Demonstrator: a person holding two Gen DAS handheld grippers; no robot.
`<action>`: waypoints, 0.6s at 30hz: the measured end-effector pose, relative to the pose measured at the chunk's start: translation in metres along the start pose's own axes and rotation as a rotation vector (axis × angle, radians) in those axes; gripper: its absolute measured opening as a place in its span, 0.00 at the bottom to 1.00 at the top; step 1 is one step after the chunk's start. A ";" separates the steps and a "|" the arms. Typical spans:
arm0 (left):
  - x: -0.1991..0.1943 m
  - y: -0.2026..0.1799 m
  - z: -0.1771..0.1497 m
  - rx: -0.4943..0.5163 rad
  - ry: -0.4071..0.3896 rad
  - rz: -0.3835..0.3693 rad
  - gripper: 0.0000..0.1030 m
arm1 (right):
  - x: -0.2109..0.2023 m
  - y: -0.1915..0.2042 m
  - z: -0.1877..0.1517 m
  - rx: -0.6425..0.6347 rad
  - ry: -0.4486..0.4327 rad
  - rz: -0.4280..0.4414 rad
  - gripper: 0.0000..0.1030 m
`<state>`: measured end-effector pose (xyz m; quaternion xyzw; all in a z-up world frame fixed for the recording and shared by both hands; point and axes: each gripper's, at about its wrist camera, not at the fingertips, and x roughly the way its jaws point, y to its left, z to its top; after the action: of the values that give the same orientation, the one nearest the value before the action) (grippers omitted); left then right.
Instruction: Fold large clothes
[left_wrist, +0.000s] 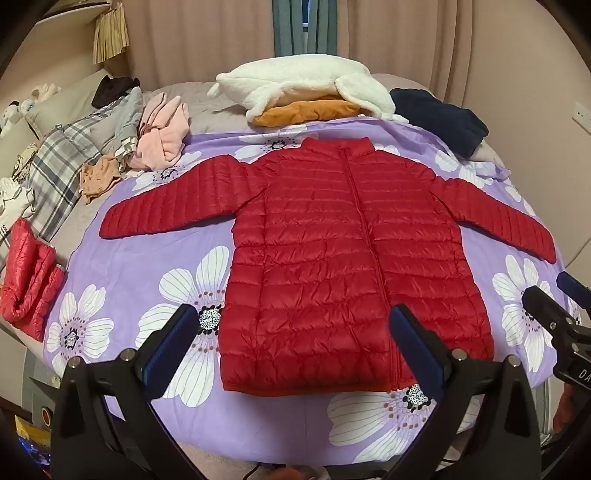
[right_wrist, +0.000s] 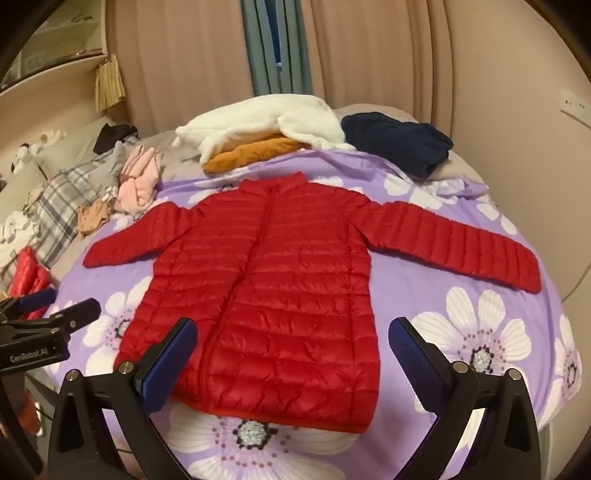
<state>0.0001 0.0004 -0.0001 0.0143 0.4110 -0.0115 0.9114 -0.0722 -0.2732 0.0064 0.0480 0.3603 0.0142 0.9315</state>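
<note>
A red quilted puffer jacket (left_wrist: 343, 243) (right_wrist: 273, 295) lies flat and zipped on the purple flowered bedspread (left_wrist: 155, 251) (right_wrist: 424, 291), collar at the far end, both sleeves spread out to the sides. My left gripper (left_wrist: 295, 325) hovers open above the jacket's hem, nothing between its blue pads. My right gripper (right_wrist: 291, 336) hangs open over the hem on the right half, also with nothing in it. The right gripper (left_wrist: 561, 291) shows at the right edge of the left wrist view; the left gripper (right_wrist: 48, 302) shows at the left edge of the right wrist view.
A folded red puffer garment (left_wrist: 29, 280) lies at the bed's left edge. Along the left are plaid, pink and tan clothes (left_wrist: 110, 147). At the far end lie a white fleece (left_wrist: 303, 83) over an orange garment and a navy garment (left_wrist: 439, 118). Curtains hang behind.
</note>
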 end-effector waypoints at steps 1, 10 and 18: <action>0.000 0.000 0.000 -0.001 0.000 -0.002 1.00 | 0.000 0.000 0.001 0.012 0.010 0.009 0.99; -0.005 -0.001 0.000 0.006 -0.005 0.002 1.00 | 0.000 0.006 0.001 0.007 0.004 0.017 0.99; -0.008 -0.007 0.005 0.024 -0.023 0.011 1.00 | 0.000 0.004 0.002 0.008 0.007 0.023 0.99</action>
<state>-0.0017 -0.0070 0.0092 0.0272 0.4003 -0.0117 0.9159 -0.0709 -0.2694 0.0084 0.0560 0.3630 0.0234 0.9298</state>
